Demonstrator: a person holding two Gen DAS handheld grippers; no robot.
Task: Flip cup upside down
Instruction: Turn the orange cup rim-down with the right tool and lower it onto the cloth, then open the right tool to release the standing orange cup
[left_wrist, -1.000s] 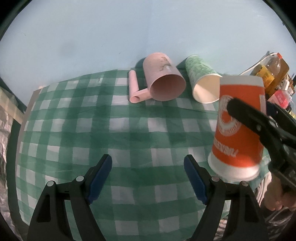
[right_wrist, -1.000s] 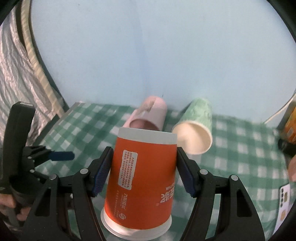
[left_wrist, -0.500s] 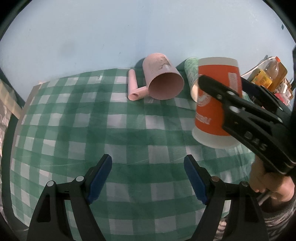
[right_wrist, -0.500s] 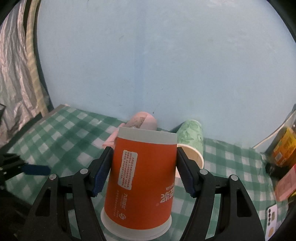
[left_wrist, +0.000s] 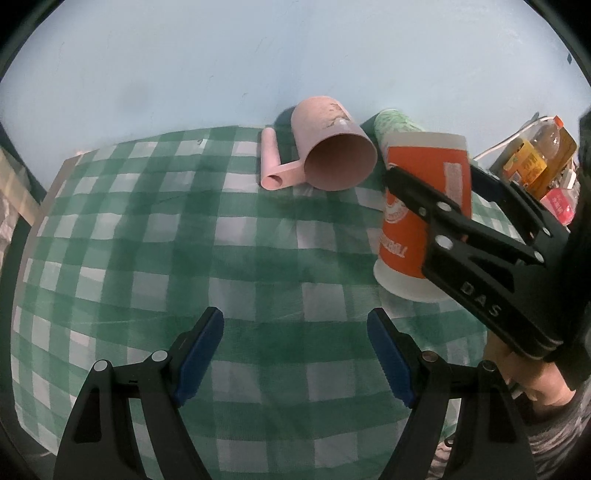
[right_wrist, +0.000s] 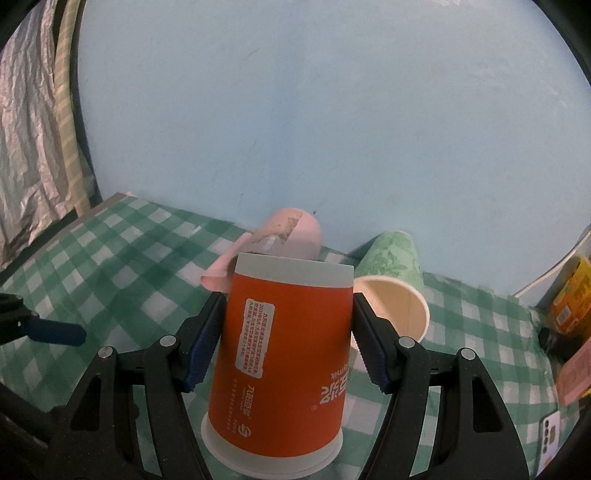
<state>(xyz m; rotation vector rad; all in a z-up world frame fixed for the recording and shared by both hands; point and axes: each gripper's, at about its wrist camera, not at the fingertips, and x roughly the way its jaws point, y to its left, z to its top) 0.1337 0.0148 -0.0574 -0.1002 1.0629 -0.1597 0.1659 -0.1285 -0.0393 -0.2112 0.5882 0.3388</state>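
Observation:
My right gripper (right_wrist: 286, 332) is shut on an orange paper cup (right_wrist: 284, 354), held upside down with its white rim lowest, close over the green checked tablecloth (right_wrist: 110, 266). In the left wrist view the same cup (left_wrist: 417, 206) is at the right, slightly tilted, with the right gripper (left_wrist: 439, 184) clamped across it. I cannot tell whether the rim touches the cloth. My left gripper (left_wrist: 295, 350) is open and empty over the cloth's near middle, left of the cup.
A pink handled cup (left_wrist: 332, 155) and a green patterned paper cup (right_wrist: 395, 280) lie on their sides at the back by the blue wall. Bottles and packets (left_wrist: 532, 162) crowd the right edge. A phone (right_wrist: 550, 435) lies at the near right.
The right gripper carried the upside-down orange cup leftward and forward over the table, then lowered it toward the cloth. The left gripper stayed open and nearly still.

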